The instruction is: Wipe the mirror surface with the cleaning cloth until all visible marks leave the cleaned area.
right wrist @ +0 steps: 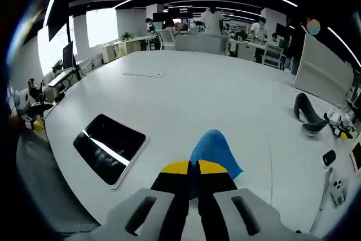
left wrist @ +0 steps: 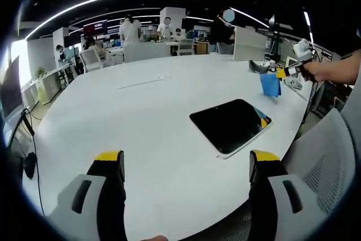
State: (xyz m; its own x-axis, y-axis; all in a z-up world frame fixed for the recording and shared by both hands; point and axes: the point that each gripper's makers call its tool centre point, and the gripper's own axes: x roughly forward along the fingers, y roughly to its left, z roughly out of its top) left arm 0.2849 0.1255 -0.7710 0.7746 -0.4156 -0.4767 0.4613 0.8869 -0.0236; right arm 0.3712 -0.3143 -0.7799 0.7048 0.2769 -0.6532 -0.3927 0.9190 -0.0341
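Observation:
A dark rectangular mirror (left wrist: 230, 124) lies flat on the white table, ahead and to the right of my left gripper (left wrist: 187, 166), which is open with nothing between its jaws. The same mirror (right wrist: 109, 147) sits to the left in the right gripper view. My right gripper (right wrist: 193, 167) is shut on a blue cleaning cloth (right wrist: 213, 148), held above the table, apart from the mirror. In the left gripper view the right gripper (left wrist: 294, 70) comes in at the far right in a person's hand, with the blue cloth (left wrist: 271, 84) hanging from it.
The round white table (left wrist: 141, 117) spreads wide. A grey curved stand (right wrist: 308, 114) and small devices (right wrist: 336, 187) lie near its right edge. A grey mesh chair (left wrist: 327, 167) stands by the table's near edge. People, desks and chairs fill the office behind.

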